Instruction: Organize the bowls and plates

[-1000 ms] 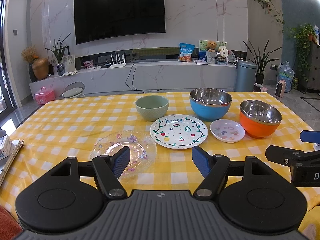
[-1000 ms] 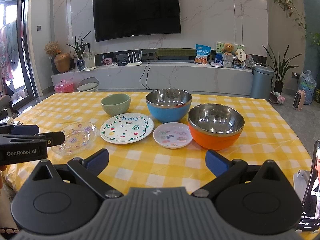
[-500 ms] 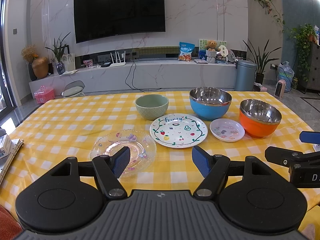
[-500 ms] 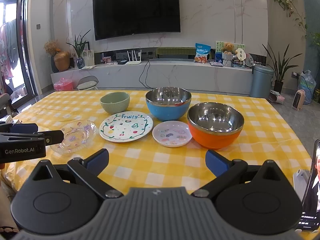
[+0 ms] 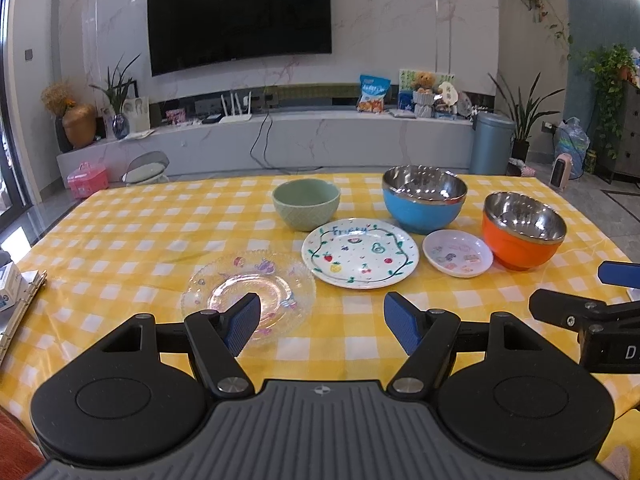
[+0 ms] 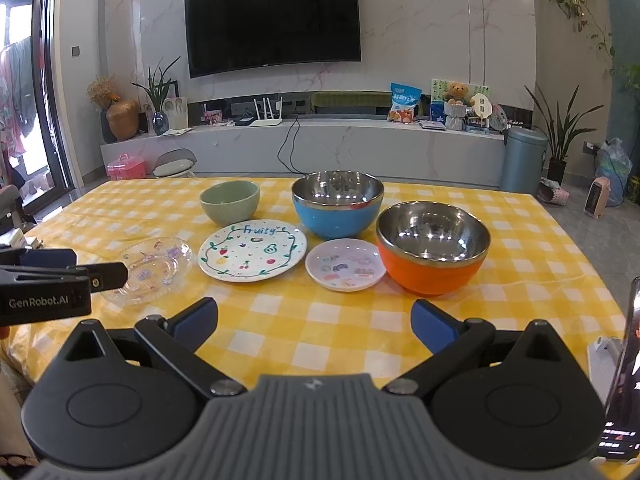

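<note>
Yellow checked tabletop (image 5: 120, 240) carries three bowls and three plates; both hand-held grippers, left (image 5: 320, 322) and right (image 6: 314, 320), hover spread, empty.

table (image 6: 520, 264): holds all dishes
back row, left to right: small bowl (image 6: 230, 202), middle bowl (image 6: 337, 204), right bowl (image 6: 433, 246)
front row, left to right: glass plate (image 6: 154, 268), big plate (image 6: 252, 250), saucer (image 6: 345, 264)
saucer: between big plate and right bowl
phone (image 6: 624, 380): table's right edge
</note>
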Tool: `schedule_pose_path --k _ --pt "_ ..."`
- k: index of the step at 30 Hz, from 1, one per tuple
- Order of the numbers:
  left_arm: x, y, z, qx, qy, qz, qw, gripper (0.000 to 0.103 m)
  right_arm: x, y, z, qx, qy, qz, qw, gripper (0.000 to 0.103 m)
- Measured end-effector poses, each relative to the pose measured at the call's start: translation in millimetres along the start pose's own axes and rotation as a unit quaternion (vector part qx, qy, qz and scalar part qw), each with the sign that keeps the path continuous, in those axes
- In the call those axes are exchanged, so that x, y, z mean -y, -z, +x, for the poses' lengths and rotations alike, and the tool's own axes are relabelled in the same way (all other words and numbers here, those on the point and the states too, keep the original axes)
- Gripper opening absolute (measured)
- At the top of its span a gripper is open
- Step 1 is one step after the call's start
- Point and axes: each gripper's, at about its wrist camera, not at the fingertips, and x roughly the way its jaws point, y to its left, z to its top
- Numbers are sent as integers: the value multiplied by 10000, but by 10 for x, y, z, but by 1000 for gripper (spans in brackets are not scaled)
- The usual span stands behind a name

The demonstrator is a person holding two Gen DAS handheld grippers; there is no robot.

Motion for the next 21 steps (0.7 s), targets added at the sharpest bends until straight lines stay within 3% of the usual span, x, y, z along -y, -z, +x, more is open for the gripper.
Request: schedule_pose_path --k 10,17,21 --pt "-462 -222 106 -527 90 -506 9973 79 -243 -152 210 -151 -337 463 9982 101" --pt "-999 -403 329 -837 181 -1194 9891 79 -620 -147 495 -473 -343 512 9970 100" --pt "-1255 -444 508 -974 31 -1523 9835 79 -798 -199 725 -638 -519 581 9949 100"
